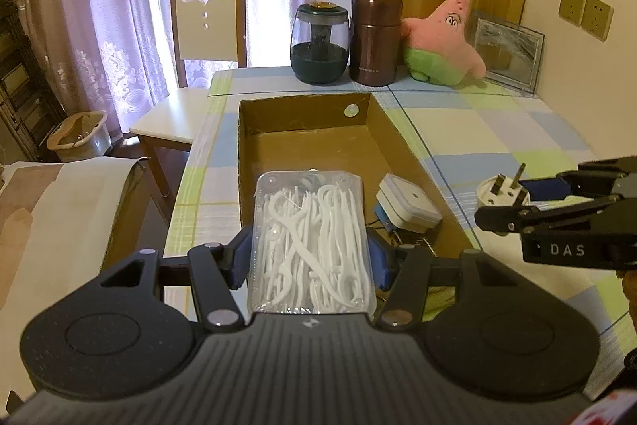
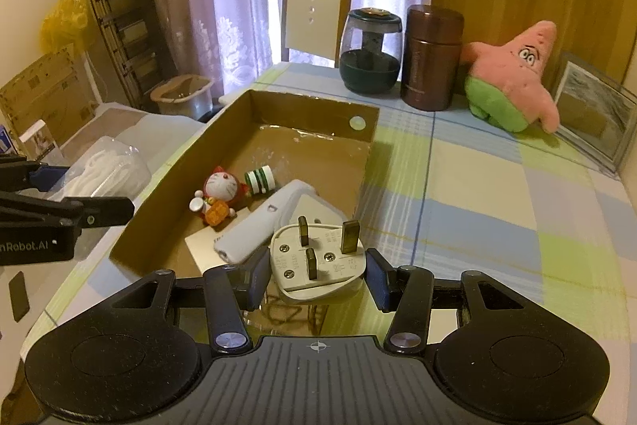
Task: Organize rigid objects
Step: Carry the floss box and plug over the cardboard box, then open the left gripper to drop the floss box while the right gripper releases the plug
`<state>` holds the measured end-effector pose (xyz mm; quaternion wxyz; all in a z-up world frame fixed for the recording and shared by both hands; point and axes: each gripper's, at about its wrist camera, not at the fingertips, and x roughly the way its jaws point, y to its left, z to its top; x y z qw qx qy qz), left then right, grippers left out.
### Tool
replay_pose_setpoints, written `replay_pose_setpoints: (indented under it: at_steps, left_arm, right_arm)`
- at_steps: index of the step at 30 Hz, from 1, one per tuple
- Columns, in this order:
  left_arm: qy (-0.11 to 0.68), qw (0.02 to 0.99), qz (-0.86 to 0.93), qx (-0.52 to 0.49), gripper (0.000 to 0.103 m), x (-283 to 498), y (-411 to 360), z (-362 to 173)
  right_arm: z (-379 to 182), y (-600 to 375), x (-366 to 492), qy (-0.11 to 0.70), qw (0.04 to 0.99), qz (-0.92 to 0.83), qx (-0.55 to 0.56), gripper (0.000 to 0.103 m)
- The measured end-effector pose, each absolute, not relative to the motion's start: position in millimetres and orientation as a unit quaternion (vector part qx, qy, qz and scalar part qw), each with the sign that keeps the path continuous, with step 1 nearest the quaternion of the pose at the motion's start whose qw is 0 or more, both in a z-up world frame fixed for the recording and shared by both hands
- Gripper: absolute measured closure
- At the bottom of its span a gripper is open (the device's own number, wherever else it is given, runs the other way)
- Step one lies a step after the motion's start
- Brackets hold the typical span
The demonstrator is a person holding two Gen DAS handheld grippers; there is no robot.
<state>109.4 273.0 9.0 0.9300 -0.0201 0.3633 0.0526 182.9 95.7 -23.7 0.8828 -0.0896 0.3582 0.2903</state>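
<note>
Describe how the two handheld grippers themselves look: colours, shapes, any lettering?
Both match. The left gripper and right gripper have matte black bodies with a ribbed centre plate, two round lobes, black linkage bars with silver pivot pins, and blue pads on the jaws. White lettering shows on their sides: "DAS" on the right one, "nRobot.AI" on the left. No cables or sleeves are visible.

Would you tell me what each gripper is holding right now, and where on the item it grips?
Left gripper: clear floss pick box, clamped across its long sides. Right gripper: white three-pin plug, clamped across its body's sides, pins up.
</note>
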Motion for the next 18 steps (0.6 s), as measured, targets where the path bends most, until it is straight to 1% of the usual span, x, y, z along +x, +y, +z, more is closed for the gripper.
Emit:
replay_pose_setpoints:
  at_steps: [11,18]
  left_arm:
    - [0.387,0.921,0.043,-0.011,0.05,143,283,-14]
    - [0.397,0.917,0.036,-0.01,0.05,151,283,-25]
  right_arm:
    - [-34,117,221,0.372,0.872,0.307,-0.083,0.056]
    - [-43,125,228,0.387,0.864,0.316,-0.068,0.056]
